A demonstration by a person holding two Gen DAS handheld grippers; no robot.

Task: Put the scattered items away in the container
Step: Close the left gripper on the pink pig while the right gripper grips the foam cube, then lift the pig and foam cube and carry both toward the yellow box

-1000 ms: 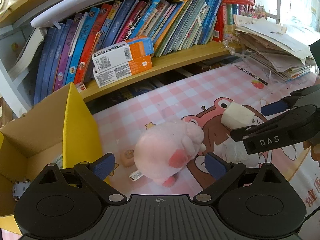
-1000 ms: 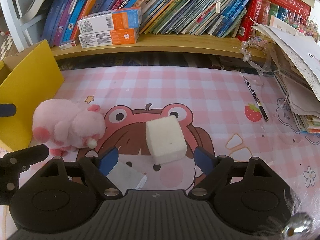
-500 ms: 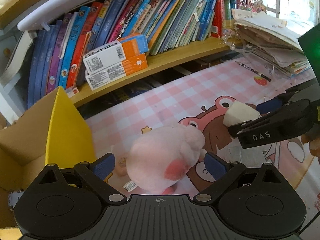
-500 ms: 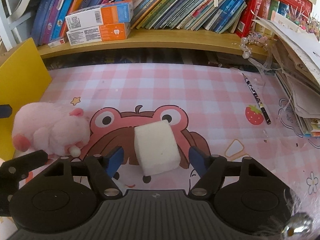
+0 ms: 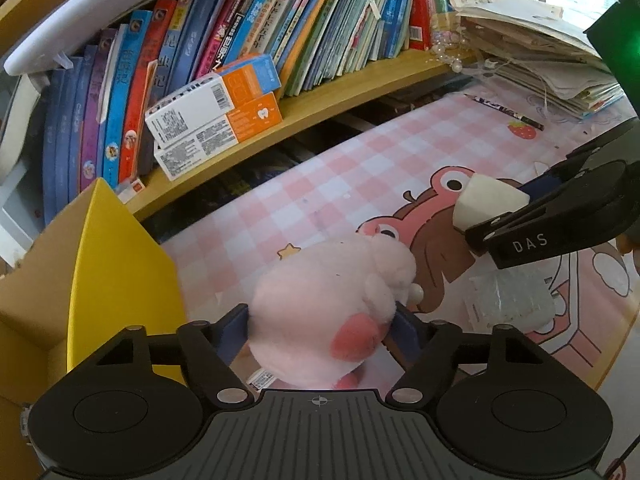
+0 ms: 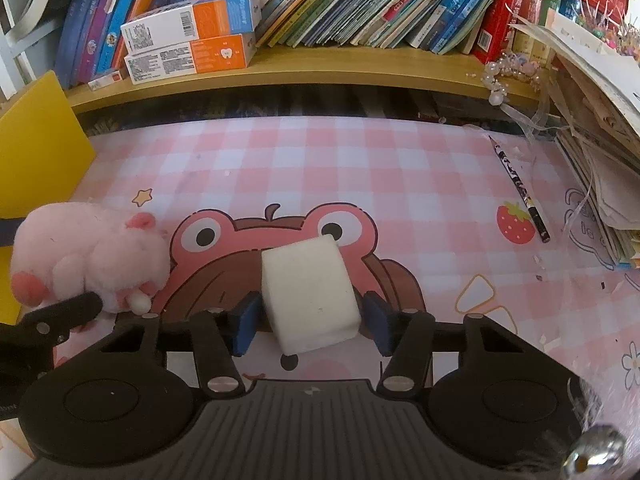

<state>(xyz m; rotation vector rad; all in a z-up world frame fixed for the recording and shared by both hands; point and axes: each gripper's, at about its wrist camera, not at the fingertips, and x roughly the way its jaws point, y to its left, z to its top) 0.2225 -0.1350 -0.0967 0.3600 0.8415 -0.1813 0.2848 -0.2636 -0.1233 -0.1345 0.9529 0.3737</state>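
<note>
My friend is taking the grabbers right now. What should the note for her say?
Left gripper: jaws closing around the pink plush toy, pads at its sides.
Right gripper: jaws closing on the white foam block, small gap on one side.
Both things sit on the pink mat; the yellow cardboard box is left of the plush.
Done: nothing lifted yet.
Left: finish both grips, drop them in the box, then the clear packet.

Pink plush toy (image 5: 328,312) with darker pink patches; white foam block (image 6: 308,292); pink-and-white checked mat (image 6: 320,160) printed with a frog; yellow-flapped cardboard box (image 5: 108,264).
</note>
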